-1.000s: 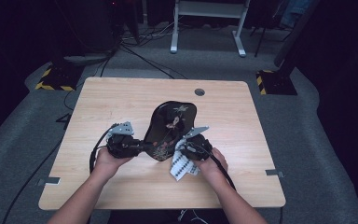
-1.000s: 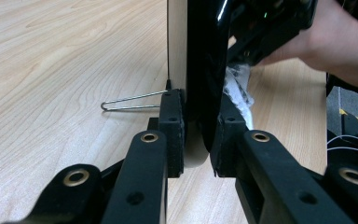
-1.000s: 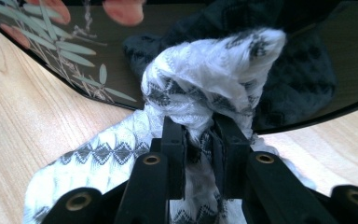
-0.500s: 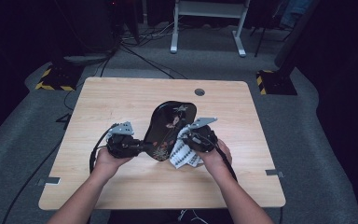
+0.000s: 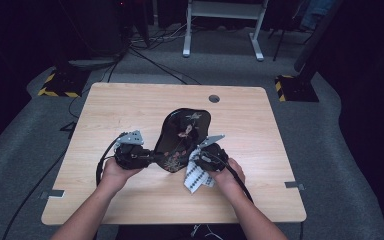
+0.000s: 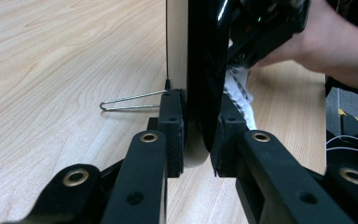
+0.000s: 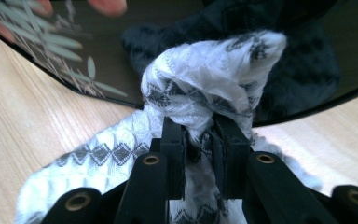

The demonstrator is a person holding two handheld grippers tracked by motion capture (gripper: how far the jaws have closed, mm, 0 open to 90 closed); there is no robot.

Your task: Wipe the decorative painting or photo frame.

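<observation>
From above, the black lacquered tray (image 5: 182,137) stands tilted on the desk (image 5: 130,105), its long axis running away from the person; the left hand-held gripper (image 6: 196,140) pinches its near edge, while the right hand-held gripper (image 7: 199,140), pinching a patterned cloth (image 7: 205,88), presses it against the tray's glossy face.

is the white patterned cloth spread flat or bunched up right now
Bunched: the right gripper pinches a gathered wad of the white diamond-patterned cloth against the glossy black tray.
</observation>
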